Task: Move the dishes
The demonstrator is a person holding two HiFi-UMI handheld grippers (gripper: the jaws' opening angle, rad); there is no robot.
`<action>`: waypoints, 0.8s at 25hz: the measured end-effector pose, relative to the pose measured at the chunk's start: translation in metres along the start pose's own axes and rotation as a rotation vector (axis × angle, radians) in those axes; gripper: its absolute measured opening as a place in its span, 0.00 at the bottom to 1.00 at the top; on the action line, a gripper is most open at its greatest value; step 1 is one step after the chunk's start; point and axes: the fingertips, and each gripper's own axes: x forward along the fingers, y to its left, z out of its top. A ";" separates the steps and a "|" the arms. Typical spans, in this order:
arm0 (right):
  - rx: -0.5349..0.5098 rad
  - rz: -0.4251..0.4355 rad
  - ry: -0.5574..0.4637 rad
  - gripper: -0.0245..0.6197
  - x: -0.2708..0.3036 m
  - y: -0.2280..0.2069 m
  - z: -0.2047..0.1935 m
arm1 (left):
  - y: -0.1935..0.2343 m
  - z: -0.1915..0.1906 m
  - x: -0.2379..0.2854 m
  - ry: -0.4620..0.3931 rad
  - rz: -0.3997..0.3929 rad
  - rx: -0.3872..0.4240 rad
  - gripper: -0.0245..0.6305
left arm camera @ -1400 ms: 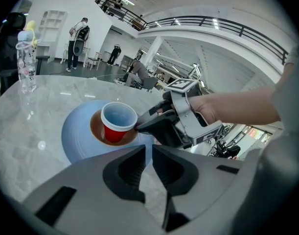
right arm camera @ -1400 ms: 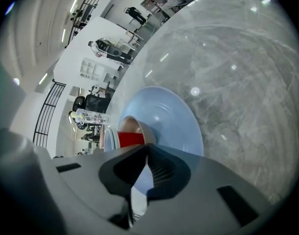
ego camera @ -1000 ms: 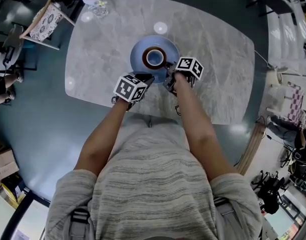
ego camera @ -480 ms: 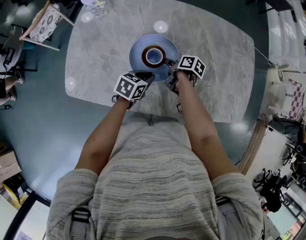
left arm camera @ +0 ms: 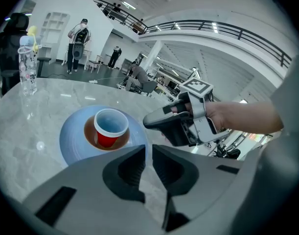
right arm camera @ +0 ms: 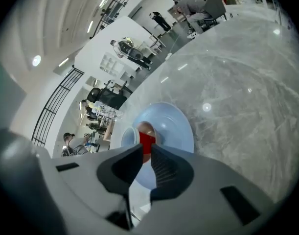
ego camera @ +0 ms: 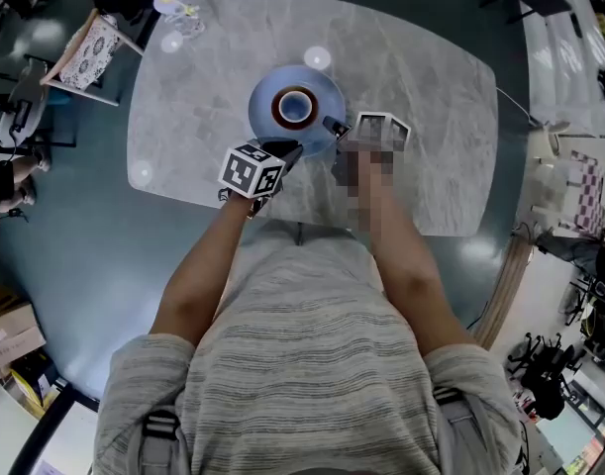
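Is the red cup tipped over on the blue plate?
No, the red cup stands upright, mouth up, in a brown dish on the blue plate.

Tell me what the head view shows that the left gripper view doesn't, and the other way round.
Only the head view: the person's grey striped shirt, the marker cube on the left gripper, and the whole outline of the grey marble table. Only the left gripper view: a curved black railing overhead and people standing far off. Both: the round light-blue plate, the red cup on its brown saucer, the clear bottle, and the right gripper, whose jaws have just been opening with nothing between them.
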 end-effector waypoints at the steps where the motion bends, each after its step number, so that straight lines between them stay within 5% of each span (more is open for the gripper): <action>1: -0.025 0.014 -0.009 0.13 -0.006 0.005 0.000 | -0.003 0.001 -0.001 -0.006 -0.002 0.000 0.13; 5: -0.161 0.091 -0.045 0.10 -0.032 0.025 -0.004 | -0.017 0.006 -0.008 -0.045 -0.013 0.002 0.12; 12: -0.581 0.308 -0.169 0.08 -0.088 0.072 -0.025 | -0.045 0.015 -0.024 -0.154 -0.019 0.035 0.10; 20: -0.868 0.366 -0.232 0.07 -0.134 0.083 -0.072 | -0.086 0.022 -0.043 -0.311 -0.057 0.123 0.07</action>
